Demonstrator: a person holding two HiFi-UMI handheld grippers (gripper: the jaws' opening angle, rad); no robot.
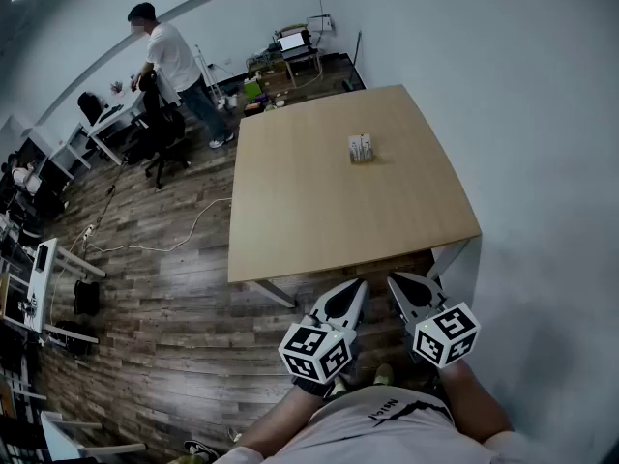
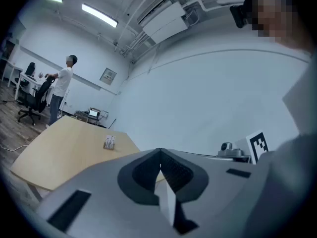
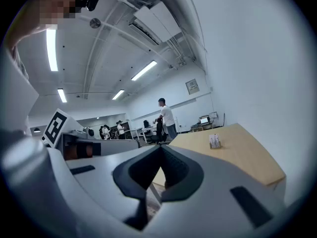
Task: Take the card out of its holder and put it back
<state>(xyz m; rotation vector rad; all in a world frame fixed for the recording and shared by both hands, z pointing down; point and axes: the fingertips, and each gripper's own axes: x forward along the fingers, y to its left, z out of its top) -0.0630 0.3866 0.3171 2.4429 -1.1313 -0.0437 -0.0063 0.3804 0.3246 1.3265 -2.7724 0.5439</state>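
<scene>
Square light-wood table w/ white legs (image 1: 329,191) is standing just ahead of the fingers (image 1: 346,301), its right edge running near the plain white wall (image 1: 542,114). Dark wood-plank floor (image 1: 164,288) is stretching out to their left. Black office chairs (image 1: 160,148) & white desks (image 1: 92,133) are sitting far ahead-left. Long ceiling strip lights (image 3: 144,70) are glowing overhead.

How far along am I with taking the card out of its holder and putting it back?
Nothing looks done yet: the card holder stands alone toward the far side of the table. Nothing is in hand: the left gripper and right gripper are shut and empty, short of the table's near edge. Left: reach the holder, pull the card, slide it back.
</scene>
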